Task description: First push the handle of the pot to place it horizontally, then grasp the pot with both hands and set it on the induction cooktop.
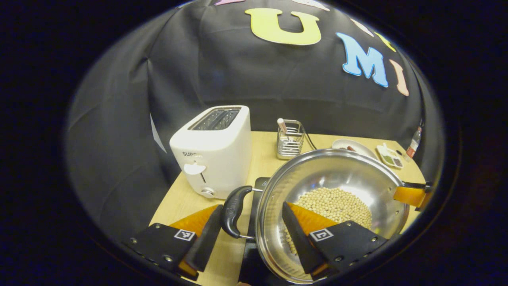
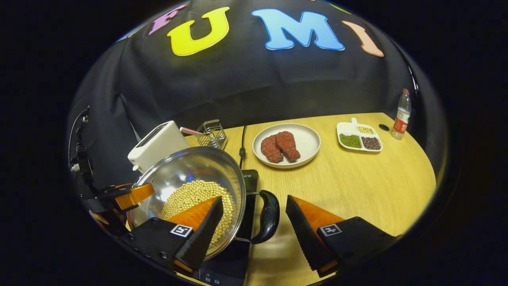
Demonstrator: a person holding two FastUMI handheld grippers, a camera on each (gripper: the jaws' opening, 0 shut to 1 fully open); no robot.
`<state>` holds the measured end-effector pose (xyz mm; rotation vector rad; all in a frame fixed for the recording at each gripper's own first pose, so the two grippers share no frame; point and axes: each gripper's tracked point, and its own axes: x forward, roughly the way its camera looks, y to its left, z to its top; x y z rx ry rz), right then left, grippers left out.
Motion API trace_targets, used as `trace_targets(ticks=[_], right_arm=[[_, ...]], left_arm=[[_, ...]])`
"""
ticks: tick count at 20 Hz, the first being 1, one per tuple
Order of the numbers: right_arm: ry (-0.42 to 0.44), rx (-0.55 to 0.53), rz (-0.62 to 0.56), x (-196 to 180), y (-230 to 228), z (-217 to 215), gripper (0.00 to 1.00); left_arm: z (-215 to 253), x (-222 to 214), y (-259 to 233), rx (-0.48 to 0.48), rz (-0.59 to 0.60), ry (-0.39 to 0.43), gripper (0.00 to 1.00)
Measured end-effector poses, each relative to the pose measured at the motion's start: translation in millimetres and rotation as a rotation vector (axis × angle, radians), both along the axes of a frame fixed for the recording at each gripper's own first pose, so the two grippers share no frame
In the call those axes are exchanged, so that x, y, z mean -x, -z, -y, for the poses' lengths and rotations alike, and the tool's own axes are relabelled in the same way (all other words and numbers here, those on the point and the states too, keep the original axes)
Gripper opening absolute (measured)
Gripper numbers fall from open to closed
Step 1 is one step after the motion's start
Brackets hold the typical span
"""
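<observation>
Now the steel pot (image 1: pixel 337 174) of pale beans (image 1: pixel 337 204) is sitting over the dark induction cooktop (image 2: pixel 248 180) on the wooden bench (image 2: pixel 357 186), just beside the white toaster (image 1: pixel 214 149). Both sets of jaws are standing open. The left gripper (image 1: pixel 250 228) is straddling the pot's near black handle (image 1: pixel 234 210), one finger outside it and one over the bowl; the right gripper (image 2: pixel 254 224) is bracketing the opposite handle (image 2: pixel 268 216) likewise. Farther back, a plate of meat (image 2: pixel 286 145), a divided dish (image 2: pixel 359 137) and a bottle (image 2: pixel 401 113) are resting.
</observation>
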<state>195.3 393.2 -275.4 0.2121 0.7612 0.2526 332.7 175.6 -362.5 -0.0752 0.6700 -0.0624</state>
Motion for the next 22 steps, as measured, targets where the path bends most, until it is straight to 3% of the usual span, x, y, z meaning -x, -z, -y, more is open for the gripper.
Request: trace_targets(ticks=[1,5,6,7,9,14,22], right_arm=[[0.003,0.007,0.029,0.0,-9.2,4.6,0.95],[0.018,0.021,0.175,3.4,-59.7,39.6,0.98],[0.026,0.032,0.215,4.2,-72.4,53.5,0.98],[0.036,0.045,0.254,5.9,-84.4,69.3,0.98],[0.055,0.073,0.322,11.1,-107.8,101.5,0.98],[0.107,0.126,0.453,35.4,-153.3,185.1,0.98],[0.186,0.157,0.502,86.7,-166.9,306.9,0.98]], left_arm=[[-2.3,0.0,-10.4,-0.009,0.028,-0.023,0.9],[8.5,18.8,-82.0,-0.008,0.2,-0.071,0.9],[13.9,22.0,-100.6,-0.011,0.248,-0.079,0.87],[20.1,26.5,-120.3,-0.015,0.294,-0.085,0.92],[32.1,34.3,-149.5,-0.021,0.363,-0.091,0.87],[90.4,65.8,-205.4,0.016,0.457,-0.09,0.9],[175.0,154.8,-289.7,0.021,0.601,-0.058,0.87]])
